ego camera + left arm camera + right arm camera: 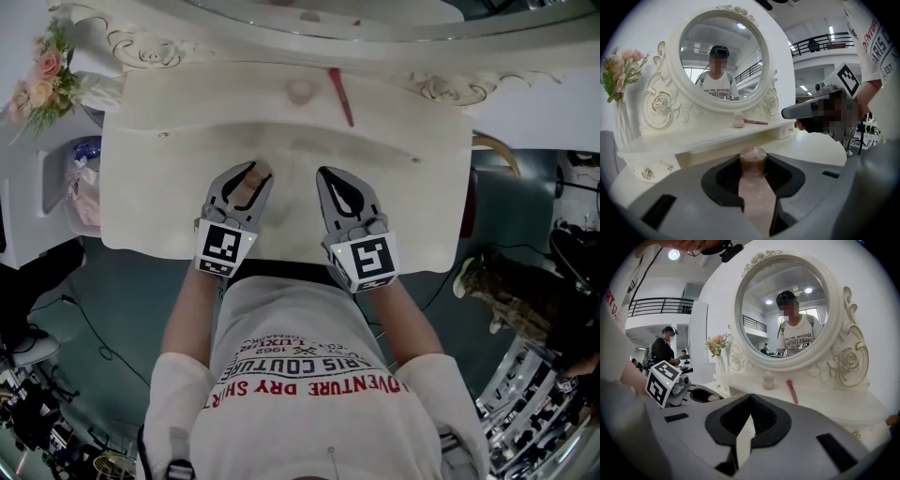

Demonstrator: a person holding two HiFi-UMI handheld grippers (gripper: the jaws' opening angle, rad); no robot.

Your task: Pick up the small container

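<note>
The small container (757,197) is a pale pink bottle with a brownish cap. It sits upright between the jaws of my left gripper (753,159), which is shut on it. In the head view the container (246,190) shows inside the left gripper (253,172) over the front of the white dressing table (403,187). My right gripper (330,176) hovers beside it to the right. In the right gripper view the right gripper (749,399) has its jaws shut with nothing between them.
A pink makeup sponge (299,91) and a red brush (341,97) lie on the raised shelf at the back. A round ornate mirror (723,54) stands behind it. A vase of flowers (45,80) stands at the far left.
</note>
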